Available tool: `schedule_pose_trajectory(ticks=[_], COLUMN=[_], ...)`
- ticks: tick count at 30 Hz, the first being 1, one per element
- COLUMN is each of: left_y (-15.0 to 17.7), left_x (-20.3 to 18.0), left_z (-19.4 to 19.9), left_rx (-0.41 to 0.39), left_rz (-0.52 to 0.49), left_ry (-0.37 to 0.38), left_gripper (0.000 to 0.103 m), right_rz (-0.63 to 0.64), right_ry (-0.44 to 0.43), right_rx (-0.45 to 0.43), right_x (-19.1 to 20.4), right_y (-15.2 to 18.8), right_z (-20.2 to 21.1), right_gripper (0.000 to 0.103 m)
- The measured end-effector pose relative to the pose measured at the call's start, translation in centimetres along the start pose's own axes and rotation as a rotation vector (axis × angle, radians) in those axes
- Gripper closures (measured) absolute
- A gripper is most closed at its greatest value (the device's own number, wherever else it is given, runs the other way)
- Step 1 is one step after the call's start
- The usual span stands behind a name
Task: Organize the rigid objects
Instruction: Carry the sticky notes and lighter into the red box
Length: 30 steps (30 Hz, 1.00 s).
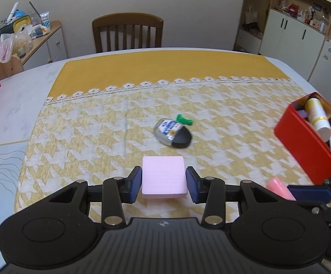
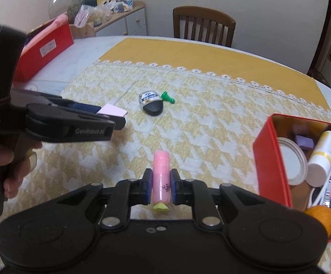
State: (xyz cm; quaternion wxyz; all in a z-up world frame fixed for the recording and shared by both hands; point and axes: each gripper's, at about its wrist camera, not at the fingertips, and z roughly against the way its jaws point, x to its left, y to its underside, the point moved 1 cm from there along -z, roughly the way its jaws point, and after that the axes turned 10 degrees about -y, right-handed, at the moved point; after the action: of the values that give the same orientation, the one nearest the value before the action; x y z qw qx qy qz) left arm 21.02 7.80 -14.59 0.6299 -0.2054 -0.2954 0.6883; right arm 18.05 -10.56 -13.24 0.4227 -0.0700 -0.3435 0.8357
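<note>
My left gripper [image 1: 163, 182] is shut on a pale pink square block [image 1: 163, 173], held just above the yellow houndstooth cloth; in the right wrist view this gripper [image 2: 110, 116] carries the block [image 2: 112, 110] at the left. My right gripper [image 2: 161, 182] is shut on a pink tube [image 2: 161, 169] with a yellow-green end, lifted off the cloth. A small bottle with a black cap [image 1: 172, 132] and a green pawn [image 1: 184, 119] lie mid-cloth. The open red box [image 2: 270, 159] to the right holds a white-and-yellow bottle [image 2: 323, 155], a round lid, a purple block and toys.
A second red box [image 2: 44, 52] stands at the table's far left edge. A wooden chair [image 1: 127, 32] is behind the table, with a cluttered side cabinet [image 1: 44, 38] at the left. A person's hand [image 2: 12, 159] grips the left tool. Shelves [image 1: 302, 22] fill the right wall.
</note>
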Motion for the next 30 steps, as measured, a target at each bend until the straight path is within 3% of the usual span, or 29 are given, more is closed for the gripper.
schedule_pose_trajectory(ticks=[17, 30], left_y=[-1.3, -2.9], left_x=[-5.1, -10.8], left_z=[5.1, 6.8], left_rx=[-0.038, -0.054], left_rz=[-0.042, -0.098], left_ry=[0.105, 0.192], left_gripper=[0.062, 0.062], right_rz=[-0.042, -0.104], right_ry=[0.025, 0.072], right_rx=[-0.096, -0.165], right_x=[-4.3, -9.6], right_y=[-0.1, 1.1], right_z=[6.5, 10.4], right_gripper=[0.089, 0.089])
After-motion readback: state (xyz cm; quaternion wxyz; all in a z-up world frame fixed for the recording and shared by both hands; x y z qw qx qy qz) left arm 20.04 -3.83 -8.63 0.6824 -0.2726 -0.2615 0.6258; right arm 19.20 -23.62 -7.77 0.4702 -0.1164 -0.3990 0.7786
